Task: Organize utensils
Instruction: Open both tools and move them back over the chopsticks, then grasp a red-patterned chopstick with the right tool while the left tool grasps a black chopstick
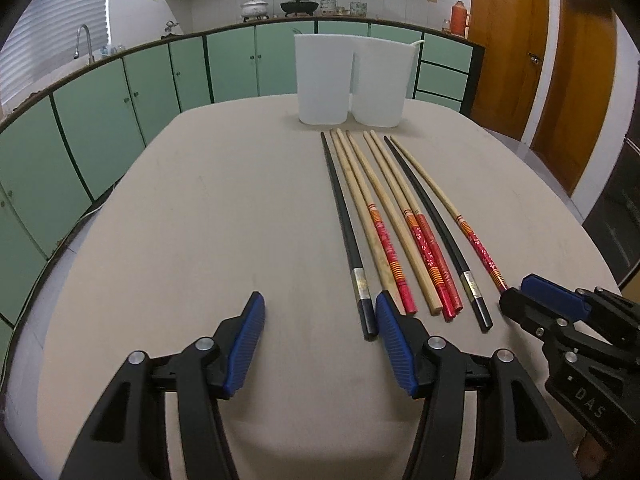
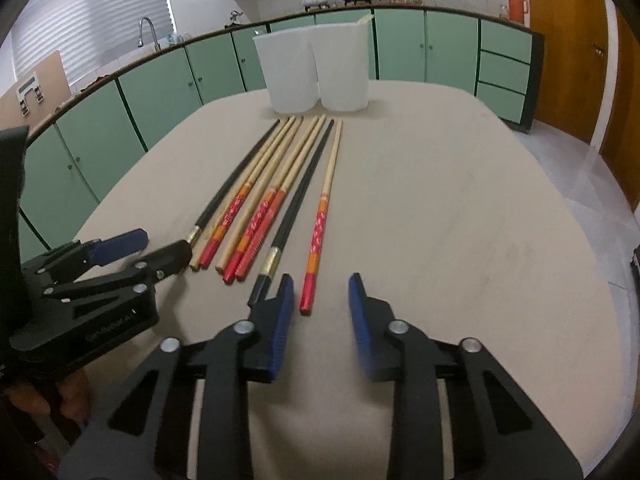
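Right wrist view: I have the right gripper [image 2: 318, 300] low over the table [image 2: 460, 220], jaws apart with a narrow gap, nothing pressed between the pads.
Nearest piece: red-handled chopstick [image 2: 320, 224], its butt end sitting just ahead of my right gripper, inside the gap line and closer to the left pad.
Long axis: that chopstick runs straight away from the gripper, roughly parallel with the fingers, tip toward the two cups.
Neighbour: black chopstick [image 2: 298, 208] lies just left of it, its butt end partly hidden behind my left pad, so I judge a stray pinch on both is possible.
Remaining set: chopsticks [image 2: 256, 200], further left of my right gripper, laid side by side, same heading.
Left wrist view: left gripper [image 1: 320, 312] apart, wider than the right, holding nothing; bare table between the fingers.
Left-side relation: the leftmost black chopstick [image 1: 344, 232] ends touching or just beside the left gripper's right pad; I cannot tell which.
Destination: white cups [image 2: 312, 72], two, touching, far ahead of both grippers beyond the chopstick tips.
Nearer hand: right, for the outermost red-handled piece.
Next move, my judgement: close across its handle; the grip crosses the axis.
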### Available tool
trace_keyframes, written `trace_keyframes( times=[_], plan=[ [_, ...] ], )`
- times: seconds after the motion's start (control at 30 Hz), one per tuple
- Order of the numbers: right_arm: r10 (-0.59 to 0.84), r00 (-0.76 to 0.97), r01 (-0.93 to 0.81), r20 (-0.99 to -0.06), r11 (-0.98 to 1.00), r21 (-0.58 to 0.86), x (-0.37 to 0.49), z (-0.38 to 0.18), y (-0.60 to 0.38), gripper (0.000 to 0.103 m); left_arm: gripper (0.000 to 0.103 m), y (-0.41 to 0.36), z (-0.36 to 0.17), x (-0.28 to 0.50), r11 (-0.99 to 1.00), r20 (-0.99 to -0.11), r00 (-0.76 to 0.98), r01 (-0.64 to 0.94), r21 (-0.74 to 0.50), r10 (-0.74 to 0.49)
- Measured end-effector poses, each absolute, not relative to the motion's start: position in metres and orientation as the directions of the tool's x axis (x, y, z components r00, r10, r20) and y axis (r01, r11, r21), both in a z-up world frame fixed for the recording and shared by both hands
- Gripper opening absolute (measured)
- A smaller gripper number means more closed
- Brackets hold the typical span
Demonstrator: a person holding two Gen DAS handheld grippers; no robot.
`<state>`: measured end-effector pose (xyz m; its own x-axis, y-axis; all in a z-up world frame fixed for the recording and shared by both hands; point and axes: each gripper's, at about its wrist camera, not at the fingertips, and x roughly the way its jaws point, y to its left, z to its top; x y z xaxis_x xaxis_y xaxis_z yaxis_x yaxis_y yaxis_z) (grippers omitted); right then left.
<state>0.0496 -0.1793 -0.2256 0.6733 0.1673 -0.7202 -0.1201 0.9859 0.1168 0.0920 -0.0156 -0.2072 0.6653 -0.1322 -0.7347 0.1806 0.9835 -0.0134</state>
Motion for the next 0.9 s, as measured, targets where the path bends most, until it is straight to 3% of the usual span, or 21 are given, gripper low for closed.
trace_keyframes(
  times=[0.07,0.2,0.33,0.43,0.9],
  plan=[
    [0.159,0.676,-0.118,-0.720,0.987,0.107,0.050,-0.226,-0.178,0.023,0.055,-0.015,-0.207,0.092,0.984,-0.735,0.665,0.180,-0.016,-0.133],
    [0.129,0.680,-0.097,-0.722,0.992,0.085,0.052,-0.228,-0.184,0.008,0.043,-0.010,-0.206,0.093,0.987,-0.735,0.666,0.158,-0.023,-0.123],
    [0.133,0.677,-0.075,-0.724,0.991,0.111,0.052,-0.227,-0.196,0.009,0.043,-0.010,-0.206,0.092,0.988,-0.738,0.665,0.151,-0.019,-0.116],
    [0.165,0.671,-0.096,-0.723,0.986,0.136,0.049,-0.227,-0.197,0.018,0.044,-0.011,-0.206,0.092,0.987,-0.740,0.661,0.157,-0.021,-0.121],
    [0.194,0.669,-0.097,-0.717,0.980,0.175,0.047,-0.227,-0.208,0.016,0.044,-0.009,-0.205,0.091,0.988,-0.743,0.658,0.154,-0.028,-0.124]
  ],
)
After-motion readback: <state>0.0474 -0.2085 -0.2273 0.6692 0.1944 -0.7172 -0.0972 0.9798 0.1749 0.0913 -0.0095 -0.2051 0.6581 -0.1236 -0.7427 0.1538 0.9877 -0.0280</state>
